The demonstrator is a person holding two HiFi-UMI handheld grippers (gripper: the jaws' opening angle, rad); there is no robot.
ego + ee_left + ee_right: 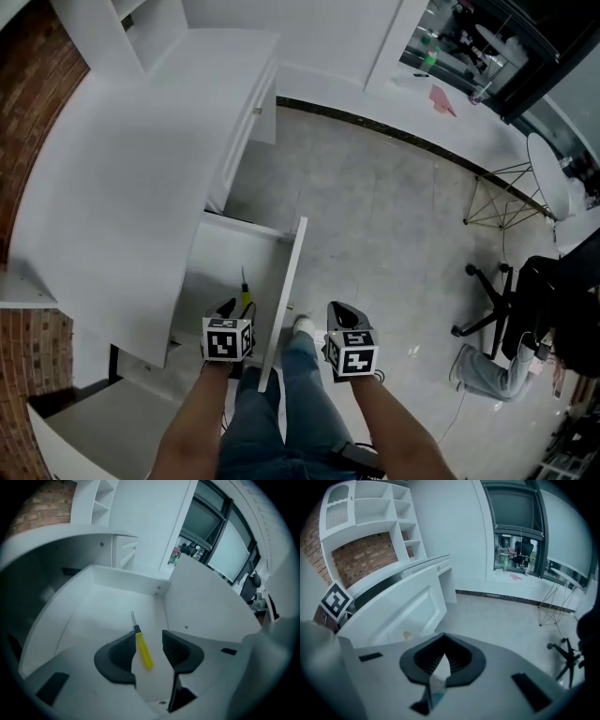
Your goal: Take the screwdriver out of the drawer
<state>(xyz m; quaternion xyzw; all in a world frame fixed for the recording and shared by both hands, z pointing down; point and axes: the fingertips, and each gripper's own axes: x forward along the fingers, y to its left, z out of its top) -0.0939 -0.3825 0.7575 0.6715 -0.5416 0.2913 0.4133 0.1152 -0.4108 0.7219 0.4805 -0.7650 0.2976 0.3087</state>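
A screwdriver (246, 290) with a yellow handle and a thin metal shaft lies on the floor of the open white drawer (217, 264), near its right side. My left gripper (234, 307) hangs over the drawer, pointing down at the handle. In the left gripper view the yellow screwdriver (143, 650) shows in the gap between the jaws of my left gripper (149, 635), which stand apart and do not press it. My right gripper (343, 312) hovers outside the drawer, right of its front panel. The jaws of my right gripper (443, 654) meet at the tips, holding nothing.
The drawer's front panel (287, 291) stands between the two grippers. The white desk top (112, 187) spreads to the left, with a shut drawer (246, 122) further back. My legs and a shoe (302, 325) are below. An office chair (502, 295) and a wire-frame stand (506, 202) are on the right.
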